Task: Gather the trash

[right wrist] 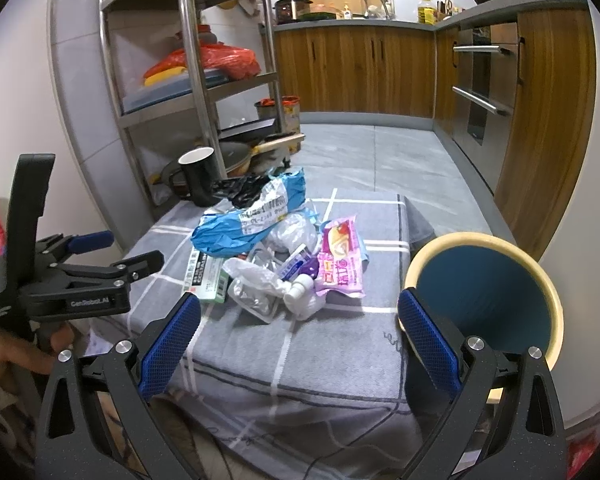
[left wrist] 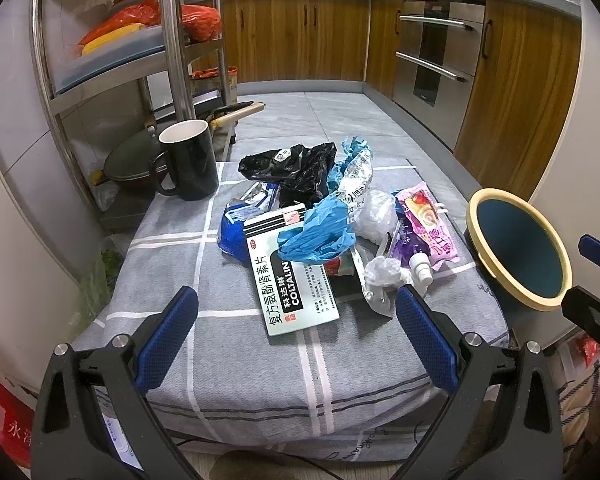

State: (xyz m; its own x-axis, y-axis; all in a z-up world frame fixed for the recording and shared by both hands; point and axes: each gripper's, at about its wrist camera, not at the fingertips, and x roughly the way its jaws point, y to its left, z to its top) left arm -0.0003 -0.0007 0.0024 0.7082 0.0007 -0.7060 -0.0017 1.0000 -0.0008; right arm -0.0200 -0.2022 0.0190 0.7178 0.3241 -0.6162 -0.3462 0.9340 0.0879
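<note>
A heap of trash lies on a grey checked cloth [left wrist: 236,352] over a low table. It holds a medicine box [left wrist: 296,280], a blue bag [left wrist: 320,228], a black bag [left wrist: 292,168], a pink wrapper [left wrist: 428,220] and a small white bottle [left wrist: 420,268]. A blue bin with a cream rim [left wrist: 518,248] stands at the table's right. My left gripper [left wrist: 296,332] hangs open just in front of the heap. My right gripper [right wrist: 300,336] is open too, near the front edge, with the bin [right wrist: 484,292] by its right finger.
A black mug [left wrist: 190,158] stands at the cloth's back left corner. Behind it is a steel shelf rack [left wrist: 176,40] with pans and red bags. Wooden kitchen cabinets [left wrist: 300,36] and an oven [left wrist: 436,56] line the far wall. A hand [right wrist: 24,352] holds the left gripper.
</note>
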